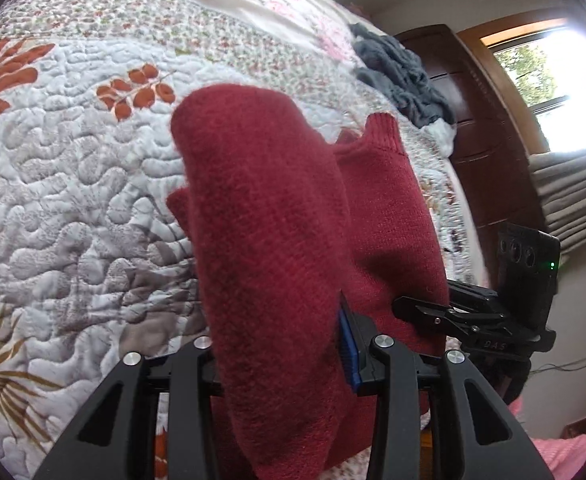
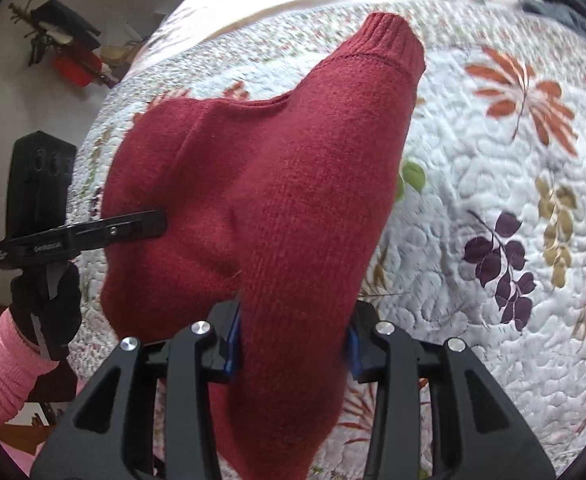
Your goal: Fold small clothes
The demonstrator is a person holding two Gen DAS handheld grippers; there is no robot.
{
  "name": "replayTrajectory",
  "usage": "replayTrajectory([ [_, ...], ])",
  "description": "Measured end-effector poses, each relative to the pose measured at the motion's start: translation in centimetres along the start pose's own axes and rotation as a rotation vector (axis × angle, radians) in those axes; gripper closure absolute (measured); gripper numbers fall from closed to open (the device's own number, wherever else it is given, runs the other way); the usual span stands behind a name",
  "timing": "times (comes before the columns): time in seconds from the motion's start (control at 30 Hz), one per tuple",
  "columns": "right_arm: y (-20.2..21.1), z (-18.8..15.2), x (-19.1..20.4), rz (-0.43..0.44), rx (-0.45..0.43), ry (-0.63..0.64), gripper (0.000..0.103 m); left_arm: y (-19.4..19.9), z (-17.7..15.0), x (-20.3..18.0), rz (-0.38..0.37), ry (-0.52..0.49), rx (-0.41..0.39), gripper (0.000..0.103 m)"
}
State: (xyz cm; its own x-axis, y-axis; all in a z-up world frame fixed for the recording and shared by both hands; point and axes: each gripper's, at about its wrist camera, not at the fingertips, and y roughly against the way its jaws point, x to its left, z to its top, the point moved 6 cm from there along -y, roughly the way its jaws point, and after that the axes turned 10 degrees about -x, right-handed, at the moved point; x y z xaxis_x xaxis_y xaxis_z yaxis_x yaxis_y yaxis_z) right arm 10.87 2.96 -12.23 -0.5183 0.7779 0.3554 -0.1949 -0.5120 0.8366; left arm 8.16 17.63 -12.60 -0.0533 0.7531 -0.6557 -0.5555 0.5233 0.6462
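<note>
L (image 1: 281,356) + R fingers (image 2: 293,344) both clamped on red knit sweater (image 1: 269,216) above quilt (image 1: 73,168)

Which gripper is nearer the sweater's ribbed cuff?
Right, it seems. The right gripper clamps the red sweater on the sleeve ending in the ribbed cuff; the left gripper clamps another fold.

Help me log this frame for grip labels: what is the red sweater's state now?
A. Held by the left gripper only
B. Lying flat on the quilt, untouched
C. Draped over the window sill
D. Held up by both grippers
D: the sweater hangs pinched in the right gripper and the left gripper.
</note>
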Motion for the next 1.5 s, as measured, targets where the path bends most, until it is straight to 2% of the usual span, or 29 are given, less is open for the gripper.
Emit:
replayTrajectory([
  [0.17,-2.3,0.3,-0.2,0.011,0.004,-0.018,0.061,-1.1,-0.5,1.1,0.033,-0.026,-0.016,0.062],
  [0.27,-3.6,0.2,-0.7,0.013,0.014,-0.017,0.057,-1.2,-1.1,2.3,0.058,-0.041,-0.021,0.058],
  [0.37,-5.2,0.7,-1.2,0.038,0.027,-0.046,0.051,-1.8,-1.6,3.2,0.077,-0.040,-0.020,0.050],
  [0.5,-5.2,0.2,-2.1,0.065,0.033,-0.108,0.035,-2.0,-1.7,3.5,0.100,-0.038,-0.020,0.042],
  [0.63,-3.2,-1.2,-2.0,0.056,0.036,-0.140,0.030,0.0,-2.0,2.5,0.172,-0.059,-0.029,0.040],
  [0.77,-1.6,-4.1,-1.6,0.072,0.050,-0.158,0.030,2.8,-3.7,1.2,0.257,-0.118,-0.072,0.039],
  [0.83,-1.1,-5.6,-1.3,0.068,0.061,-0.171,0.036,3.9,-5.1,0.4,0.284,-0.153,-0.091,0.038],
  [0.97,-0.1,-8.0,-1.3,0.075,0.073,-0.216,0.059,4.8,-7.6,-0.1,0.326,-0.177,-0.097,0.038],
  [1.0,0.1,-8.4,-1.4,0.071,0.071,-0.227,0.060,4.7,-8.3,0.1,0.335,-0.172,-0.086,0.038],
  [1.07,0.1,-8.9,-1.7,0.051,0.074,-0.238,0.060,4.4,-9.6,1.0,0.366,-0.164,-0.073,0.037],
  [1.23,-1.0,-10.1,-2.1,0.013,0.091,-0.253,0.059,3.8,-11.4,2.7,0.373,-0.118,-0.066,0.034],
  [1.43,-1.4,-10.2,-1.7,-0.046,0.075,-0.265,0.043,4.1,-11.9,3.2,0.374,-0.099,-0.058,0.034],
  [1.5,-0.3,-10.1,-1.3,-0.084,0.050,-0.237,0.034,5.0,-12.0,2.9,0.389,-0.086,-0.055,0.034],
])
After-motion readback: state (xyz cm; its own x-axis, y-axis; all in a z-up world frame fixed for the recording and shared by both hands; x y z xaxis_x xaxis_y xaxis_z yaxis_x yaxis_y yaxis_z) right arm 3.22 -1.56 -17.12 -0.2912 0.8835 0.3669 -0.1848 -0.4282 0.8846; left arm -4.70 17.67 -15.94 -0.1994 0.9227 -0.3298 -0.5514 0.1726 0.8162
